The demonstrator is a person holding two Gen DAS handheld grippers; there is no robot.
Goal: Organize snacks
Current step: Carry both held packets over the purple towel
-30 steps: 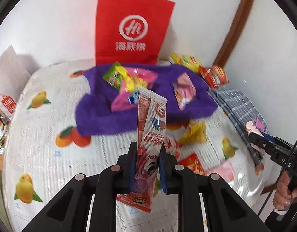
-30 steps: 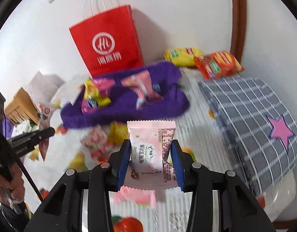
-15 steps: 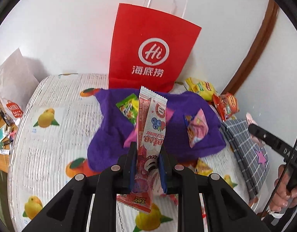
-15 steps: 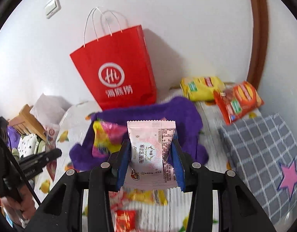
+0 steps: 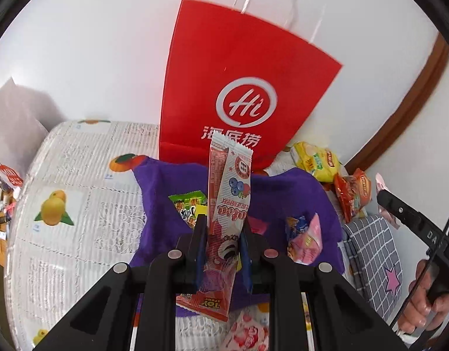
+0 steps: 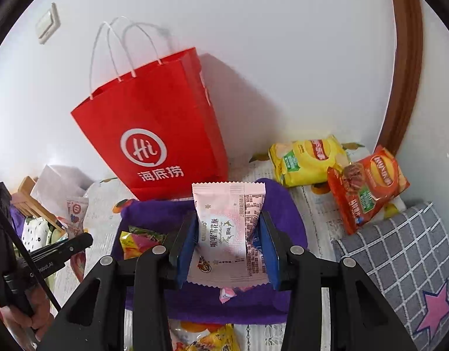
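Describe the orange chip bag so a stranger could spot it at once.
Find the red paper bag standing against the wall. To its right two chip bags lie near the corner. The orange chip bag is the right one, partly over the grey checked cushion; its neighbour is yellow.

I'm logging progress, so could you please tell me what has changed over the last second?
Both grippers carried their packets toward the red paper bag, now above the purple cloth. Unchanged: left gripper holds the red stick packet, right gripper the pink packet.
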